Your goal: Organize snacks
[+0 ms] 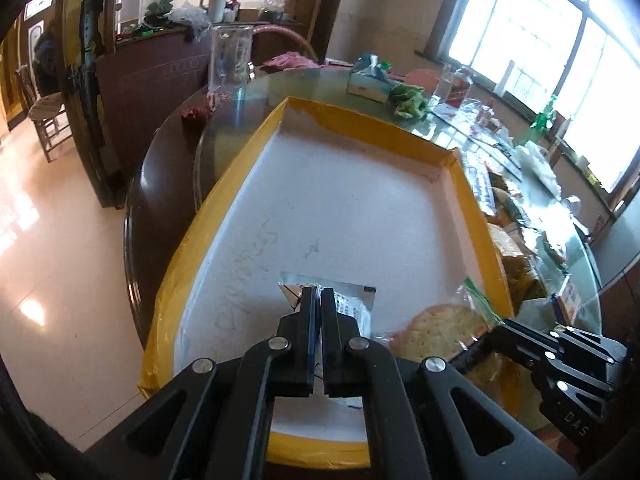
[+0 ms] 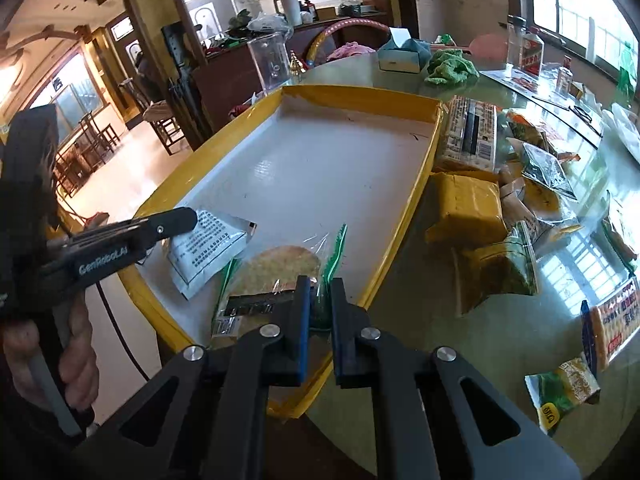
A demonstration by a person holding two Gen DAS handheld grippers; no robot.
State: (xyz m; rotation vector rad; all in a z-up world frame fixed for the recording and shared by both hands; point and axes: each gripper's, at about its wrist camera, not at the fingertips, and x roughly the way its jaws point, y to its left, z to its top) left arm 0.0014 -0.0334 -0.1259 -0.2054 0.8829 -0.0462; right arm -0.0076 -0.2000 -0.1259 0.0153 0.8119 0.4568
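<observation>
A yellow-rimmed tray (image 1: 364,120) with a white floor lies on the glass table; it also shows in the right wrist view (image 2: 416,200). My left gripper (image 1: 320,292) is shut on a silver snack packet (image 1: 356,300) that hangs low over the tray's near end; the packet shows white with print in the right wrist view (image 2: 208,248). My right gripper (image 2: 320,284) is shut on the edge of a clear green-trimmed cracker pack (image 2: 280,268), which rests in the tray beside the silver packet and shows in the left wrist view (image 1: 444,328).
Several loose snack packs (image 2: 500,208) lie on the table right of the tray, with a green packet (image 2: 564,392) and a cracker box (image 2: 616,320) nearer. A glass jug (image 2: 272,60), tissue box (image 2: 404,56) and green cloth (image 2: 452,68) stand behind.
</observation>
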